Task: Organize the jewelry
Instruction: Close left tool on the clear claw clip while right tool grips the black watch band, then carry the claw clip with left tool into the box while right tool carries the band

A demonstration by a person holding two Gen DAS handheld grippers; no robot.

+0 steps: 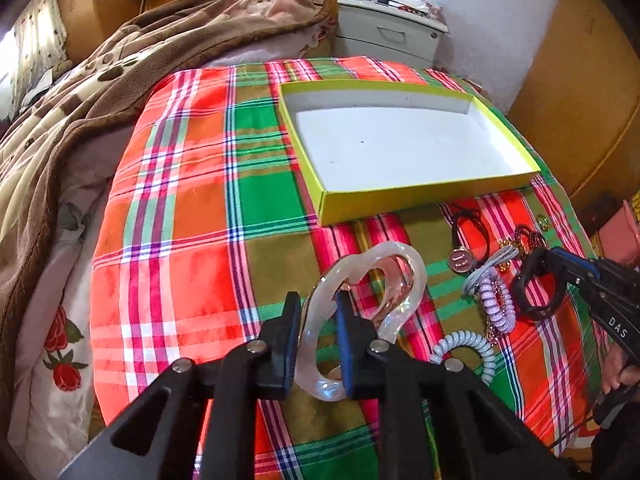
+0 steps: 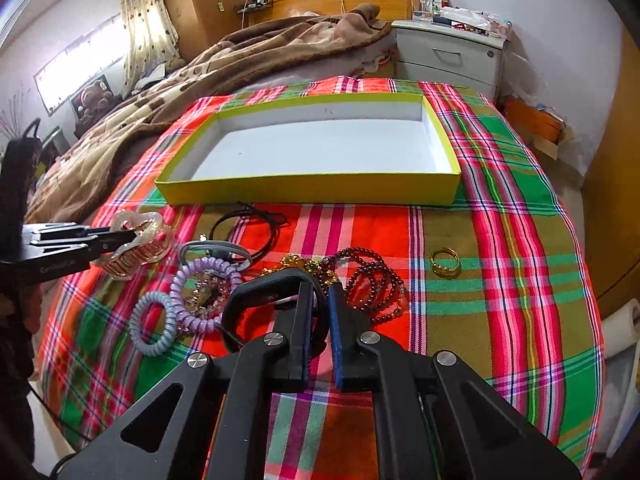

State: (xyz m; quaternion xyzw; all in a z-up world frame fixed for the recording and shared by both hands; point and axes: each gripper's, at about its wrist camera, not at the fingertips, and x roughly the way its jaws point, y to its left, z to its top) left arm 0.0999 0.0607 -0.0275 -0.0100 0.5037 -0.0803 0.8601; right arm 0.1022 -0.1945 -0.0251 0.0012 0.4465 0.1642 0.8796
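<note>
Left gripper (image 1: pixel 318 312) pinching the clear hair claw (image 1: pixel 372 280) at lower centre; right gripper (image 2: pixel 320 300) clamped on the black band (image 2: pixel 240 300), yellow box (image 2: pixel 304 190) above

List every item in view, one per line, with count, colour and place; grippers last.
box: 1, yellow-green outside, white inside, nothing in it, far half of the plaid cloth.
hair claw: 1, translucent pinkish, between the left gripper's fingers.
black band: 1, black, held in the right gripper.
spiral hair ties: 2, lilac and pale blue, near left of the cloth.
black elastic ties: black, count unclear, just before the box.
bead bracelet: 1, dark red, coiled, centre.
gold jewelry: gold, count unclear, beside the beads.
gold ring: 1, right of the beads.
nightstand: 1, white, behind.
left gripper: closed on the claw.
right gripper: closed on the band.
</note>
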